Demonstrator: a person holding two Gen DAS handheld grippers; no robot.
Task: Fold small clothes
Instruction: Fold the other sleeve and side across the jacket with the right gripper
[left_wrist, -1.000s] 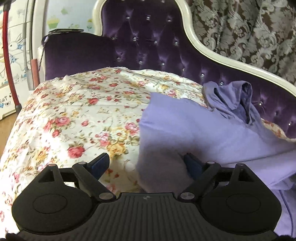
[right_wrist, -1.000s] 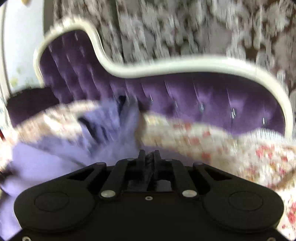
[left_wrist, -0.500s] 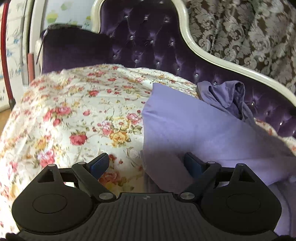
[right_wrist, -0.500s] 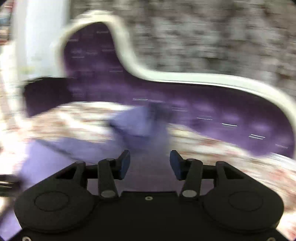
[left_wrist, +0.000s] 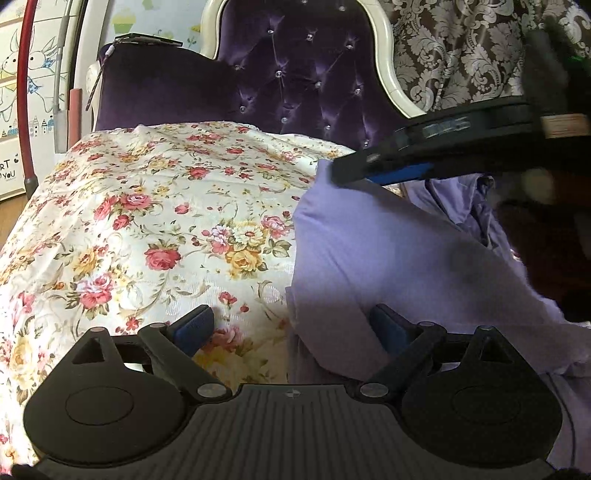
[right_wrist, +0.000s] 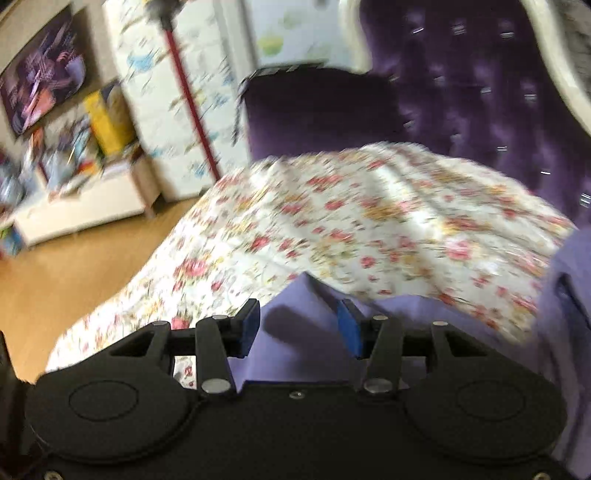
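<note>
Where the flowered cream bedspread (left_wrist: 155, 221) covers the seat of the purple button-tufted velvet sofa (left_wrist: 306, 74), a soft lavender cotton garment (left_wrist: 388, 251) lies toward the right of it, one broad panel smoothed flat and a crumpled bunch of the same cloth heaped behind, against the sofa back. The left gripper (left_wrist: 291, 328) hangs low over the near edge of that panel with its blue-padded jaws spread wide; the cloth's edge runs between them, and the right-hand pad sits close against the fabric, though I cannot tell whether it touches. The right gripper (right_wrist: 299, 326) has just been opening and now stands about half apart, nothing pinched, poised over the far corner of the lavender panel. From the left side it (left_wrist: 384, 166) shows as a dark bar reaching in above that corner. Beyond the bedspread stand a cream patterned damask curtain (left_wrist: 461, 48) and a red pole (left_wrist: 24, 92) leaning by the wall.
</note>
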